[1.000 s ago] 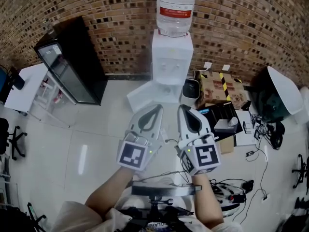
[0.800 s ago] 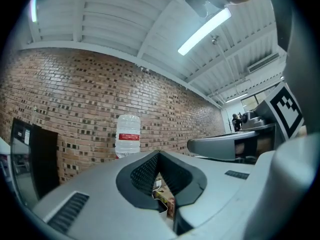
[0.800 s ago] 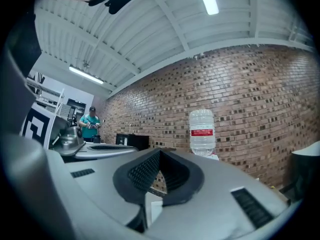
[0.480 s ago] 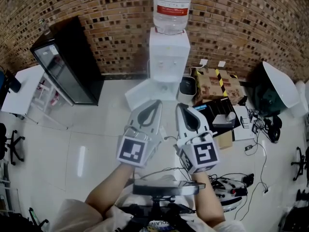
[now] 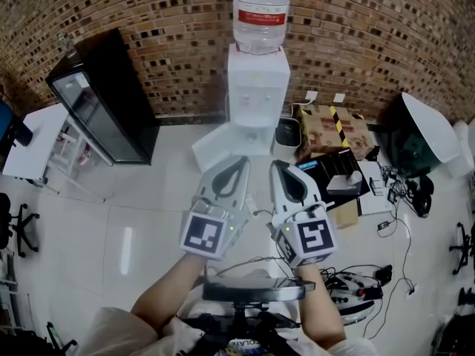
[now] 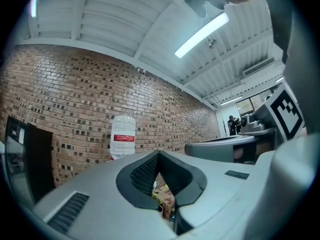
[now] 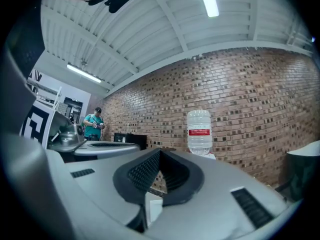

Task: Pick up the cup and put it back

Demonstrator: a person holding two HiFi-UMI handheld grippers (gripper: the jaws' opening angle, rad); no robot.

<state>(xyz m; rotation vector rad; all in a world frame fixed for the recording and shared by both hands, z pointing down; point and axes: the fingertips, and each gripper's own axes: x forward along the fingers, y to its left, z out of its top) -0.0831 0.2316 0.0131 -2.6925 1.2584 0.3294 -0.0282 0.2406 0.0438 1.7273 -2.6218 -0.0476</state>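
Left hand-held gripper [image 5: 237,162]: jaws together, empty; right hand-held gripper [image 5: 279,165]: likewise; cup: not in view, so progress unreadable; water dispenser [image 5: 257,87] at 12 o'clock.

- The left gripper [image 5: 236,167] is held out in front, tipped slightly upward, its jaws closed together with nothing between them
- The right gripper [image 5: 280,170] is just beside it, level, its jaws closed and empty
- The left forearm [image 5: 169,291] and right forearm [image 5: 320,314] are bare and reach forward side by side
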